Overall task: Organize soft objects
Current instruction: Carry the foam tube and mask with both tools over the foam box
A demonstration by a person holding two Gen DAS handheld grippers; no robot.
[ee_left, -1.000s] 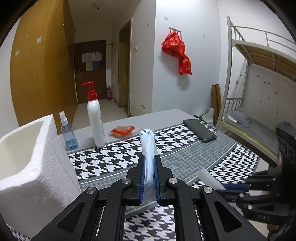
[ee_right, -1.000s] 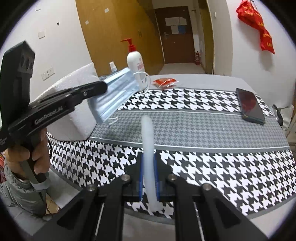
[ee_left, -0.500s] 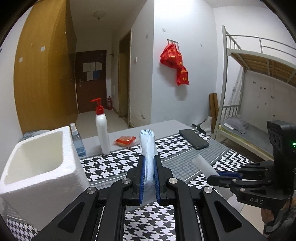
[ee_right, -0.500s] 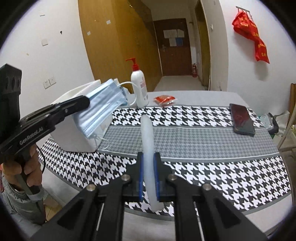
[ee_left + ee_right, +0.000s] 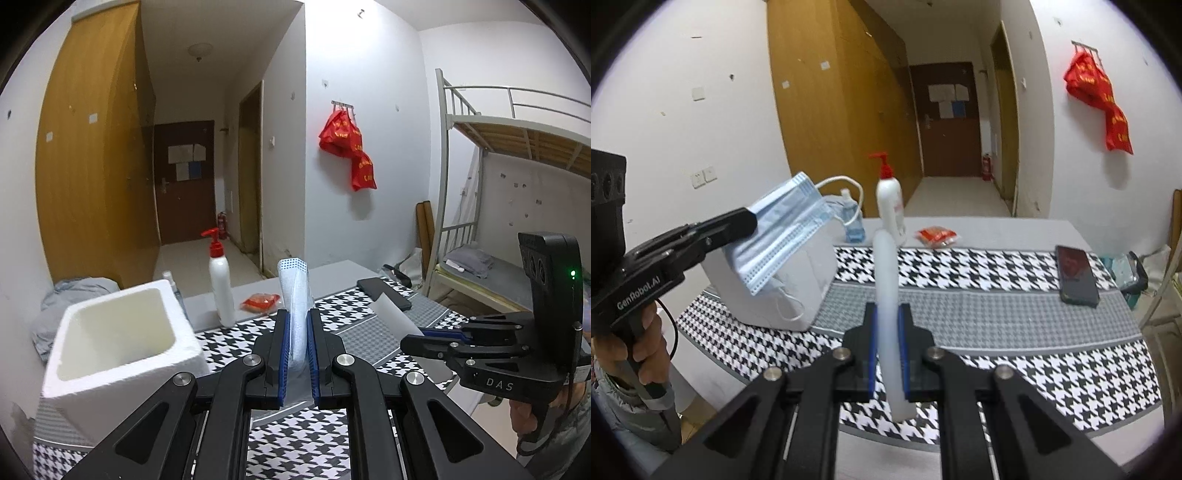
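My left gripper point(image 5: 297, 323) is shut on a stack of light blue face masks point(image 5: 294, 295), held in the air to the right of a white foam box point(image 5: 110, 354). In the right wrist view the left gripper point(image 5: 746, 221) holds the masks point(image 5: 779, 236) in front of the box point(image 5: 809, 280), ear loops dangling. My right gripper point(image 5: 886, 317) is shut on a thin white foam sheet point(image 5: 886, 280), held edge-on above the houndstooth table cloth point(image 5: 1015, 369). In the left wrist view the right gripper point(image 5: 424, 334) and sheet point(image 5: 391, 310) are at right.
A white pump bottle point(image 5: 221, 288), a small blue spray bottle point(image 5: 853, 221), a red packet point(image 5: 260, 301) and a black phone point(image 5: 1075, 275) lie on the table. A bunk bed point(image 5: 517, 184) stands at right. Grey cloth point(image 5: 74, 291) lies behind the box.
Both grippers have risen and pulled back from the table with their loads. The foam box's open top now shows in the left wrist view.
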